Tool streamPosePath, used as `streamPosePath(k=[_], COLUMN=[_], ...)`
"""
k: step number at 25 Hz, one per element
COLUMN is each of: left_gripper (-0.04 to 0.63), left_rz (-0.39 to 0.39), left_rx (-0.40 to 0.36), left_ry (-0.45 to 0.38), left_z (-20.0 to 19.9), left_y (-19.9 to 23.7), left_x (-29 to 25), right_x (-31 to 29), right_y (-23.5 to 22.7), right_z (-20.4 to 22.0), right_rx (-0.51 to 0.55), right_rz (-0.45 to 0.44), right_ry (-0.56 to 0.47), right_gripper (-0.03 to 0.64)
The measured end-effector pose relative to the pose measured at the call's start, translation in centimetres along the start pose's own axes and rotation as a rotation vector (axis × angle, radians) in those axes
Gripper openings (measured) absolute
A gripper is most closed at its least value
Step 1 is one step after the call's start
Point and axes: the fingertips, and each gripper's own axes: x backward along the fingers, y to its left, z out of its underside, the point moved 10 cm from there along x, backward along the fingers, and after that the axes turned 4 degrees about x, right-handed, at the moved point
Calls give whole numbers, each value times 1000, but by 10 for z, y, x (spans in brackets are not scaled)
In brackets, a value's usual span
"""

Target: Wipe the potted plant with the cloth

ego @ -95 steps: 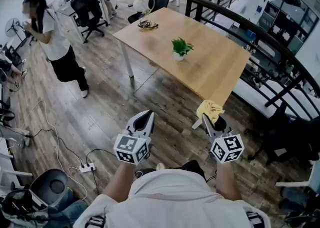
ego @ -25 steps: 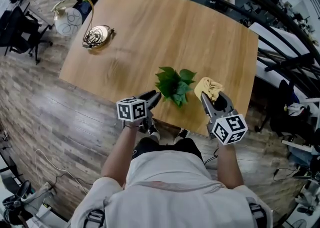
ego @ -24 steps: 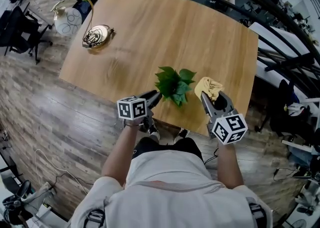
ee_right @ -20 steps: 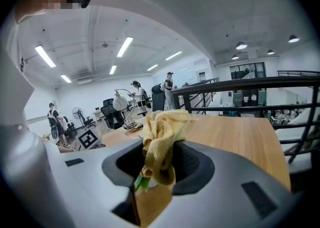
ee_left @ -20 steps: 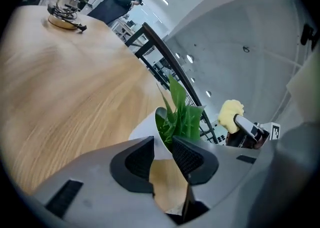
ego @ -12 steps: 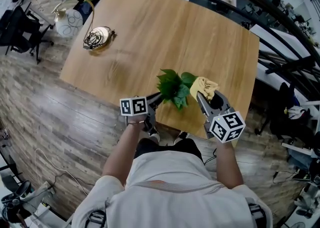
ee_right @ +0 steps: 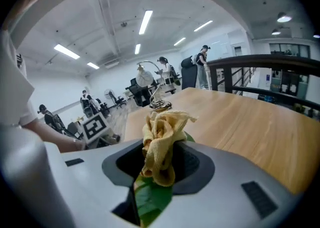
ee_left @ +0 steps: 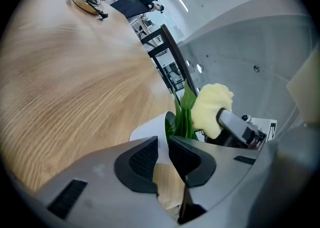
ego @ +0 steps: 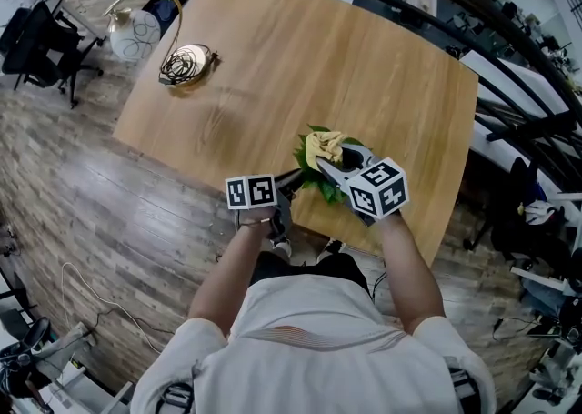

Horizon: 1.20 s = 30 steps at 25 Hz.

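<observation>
A small potted plant with green leaves (ego: 316,188) stands near the front edge of the wooden table (ego: 273,57). My right gripper (ego: 329,159) is shut on a bunched yellow cloth (ego: 325,143), which rests on top of the leaves. In the right gripper view the cloth (ee_right: 162,139) sticks up between the jaws, with a leaf (ee_right: 149,198) under it. My left gripper (ego: 293,181) is at the plant's left side. In its own view the jaws (ee_left: 162,154) are closing, still apart, with the rim of the white pot (ee_left: 145,133) at their tips. Leaves (ee_left: 186,116) and cloth (ee_left: 210,105) rise behind.
A coil of dark cable on a round base (ego: 188,62) lies at the table's far left corner, with a lamp (ego: 136,30) beyond. A black railing (ego: 509,48) runs along the right. Office chairs (ego: 36,39) stand at left. People (ee_right: 202,59) are far back in the room.
My right gripper has swung left and down, carrying the cloth from beside the plant onto its leaves. The left gripper stayed at the pot, rolled a little, and its jaws narrowed.
</observation>
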Motion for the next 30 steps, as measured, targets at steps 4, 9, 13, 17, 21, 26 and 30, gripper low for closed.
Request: streamPosePath(k=[4, 9, 13, 17, 21, 26, 30], left_gripper=[69, 69, 67, 67, 67, 67, 67], left_rz=[3, -4, -15, -22, -20, -16, -14], left_rx=[11, 15, 22, 24, 11, 15, 24], left_ry=[-11, -14, -22, -31, -41, -48, -52], left_z=[1, 1, 2, 1, 2, 1, 2], left_y=[2, 1, 1, 1, -1, -1, 1], left_x=[2, 1, 0, 0, -1, 1, 1], right_x=[10, 37, 54, 45, 42, 74, 89], right_y=[-35, -64, -52, -24, -27, -58, -51], right_z=[11, 24, 14, 8, 36, 54, 46], right_rx=[-72, -121, -146, -151, -158, -229, -254], right_rz=[186, 394, 370, 175, 242, 455, 436], right_ry=[9, -2, -115, -120, 0, -43, -137], right_gripper=[196, 196, 196, 196, 196, 196, 196])
